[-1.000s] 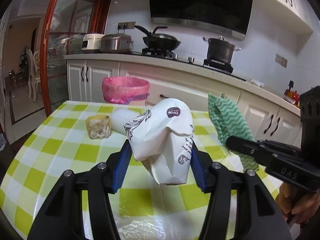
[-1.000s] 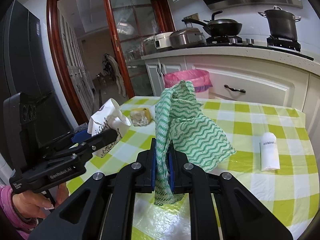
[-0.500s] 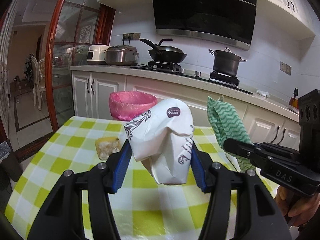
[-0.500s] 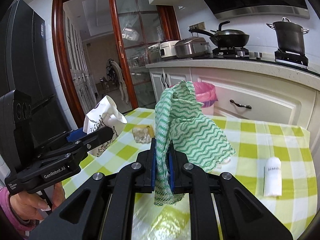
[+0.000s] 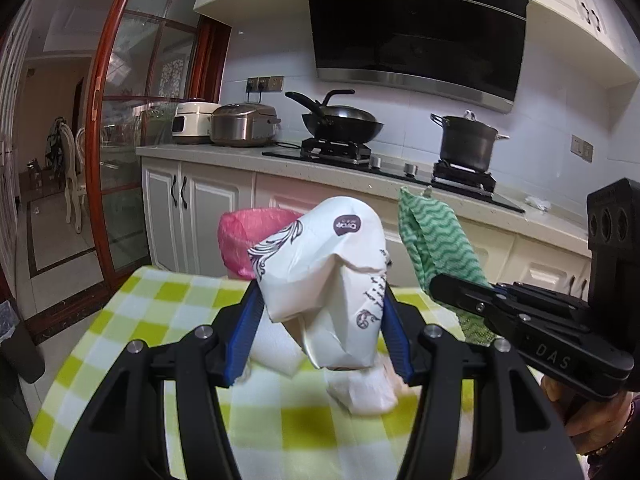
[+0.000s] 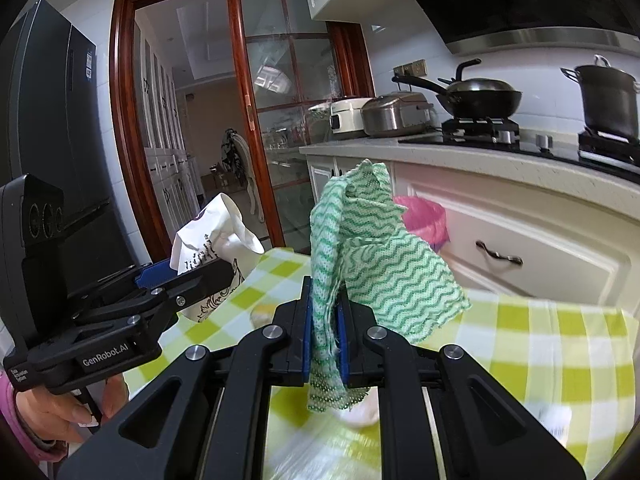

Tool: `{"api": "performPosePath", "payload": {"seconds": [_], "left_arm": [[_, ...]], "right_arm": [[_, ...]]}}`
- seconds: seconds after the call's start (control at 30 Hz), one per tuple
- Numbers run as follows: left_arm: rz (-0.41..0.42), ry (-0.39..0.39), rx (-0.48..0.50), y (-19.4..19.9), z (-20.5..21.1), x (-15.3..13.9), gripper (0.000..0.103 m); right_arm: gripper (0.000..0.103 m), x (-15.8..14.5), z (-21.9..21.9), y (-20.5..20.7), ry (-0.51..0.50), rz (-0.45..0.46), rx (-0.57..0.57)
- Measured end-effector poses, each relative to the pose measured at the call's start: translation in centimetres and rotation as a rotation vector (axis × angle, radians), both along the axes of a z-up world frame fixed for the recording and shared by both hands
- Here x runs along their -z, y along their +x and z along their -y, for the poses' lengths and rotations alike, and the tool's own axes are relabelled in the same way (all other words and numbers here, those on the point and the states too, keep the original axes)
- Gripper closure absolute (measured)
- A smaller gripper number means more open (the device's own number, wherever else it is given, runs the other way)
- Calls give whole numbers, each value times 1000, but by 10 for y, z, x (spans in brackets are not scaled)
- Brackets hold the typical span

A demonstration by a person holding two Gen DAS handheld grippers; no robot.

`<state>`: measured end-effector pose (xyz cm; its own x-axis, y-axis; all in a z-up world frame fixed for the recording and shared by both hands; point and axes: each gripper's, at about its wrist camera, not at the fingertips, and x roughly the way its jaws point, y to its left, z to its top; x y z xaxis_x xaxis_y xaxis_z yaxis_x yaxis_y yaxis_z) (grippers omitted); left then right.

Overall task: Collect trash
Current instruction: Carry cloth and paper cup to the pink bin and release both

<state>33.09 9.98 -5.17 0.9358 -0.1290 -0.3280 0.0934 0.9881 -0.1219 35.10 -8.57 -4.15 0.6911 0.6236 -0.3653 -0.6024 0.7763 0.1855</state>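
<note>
A white-tiled kitchen: cream cabinets (image 5: pixel 200 208) under a stone counter (image 5: pixel 224 152), a black range hood (image 5: pixel 412 28) above a stove (image 5: pixel 396 164), and a red-framed glass door (image 6: pixel 276 120) leading to another room.

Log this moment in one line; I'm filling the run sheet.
left gripper: shut on paper bag | right gripper: shut on green cloth | pink-lined bin: ahead

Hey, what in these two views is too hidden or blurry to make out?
- Pink-lined bin: left wrist view, its opening hidden behind the paper bag; the green cloth covers part of it in the right wrist view.
- White items on the table: motion-blurred, unidentifiable.
- Pot: lidded, contents unseen.
</note>
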Motion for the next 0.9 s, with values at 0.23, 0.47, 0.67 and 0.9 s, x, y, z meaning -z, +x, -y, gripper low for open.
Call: {"api": "performPosePath", "payload": {"seconds": [0.23, 0.47, 0.67, 0.9], "left_arm": [[8, 7, -14, 60, -16, -6, 48], [-12, 32, -18, 138, -29, 0, 48], [-32, 112, -28, 213, -44, 1, 48], [-114, 126, -64, 321, -73, 8, 48]], "right_arm": [[91, 0, -15, 58, -7, 13, -13], [91, 1, -33, 129, -15, 21, -46], [91, -1, -48, 204, -53, 34, -65], [91, 7, -65, 313, -49, -55, -107]]}}
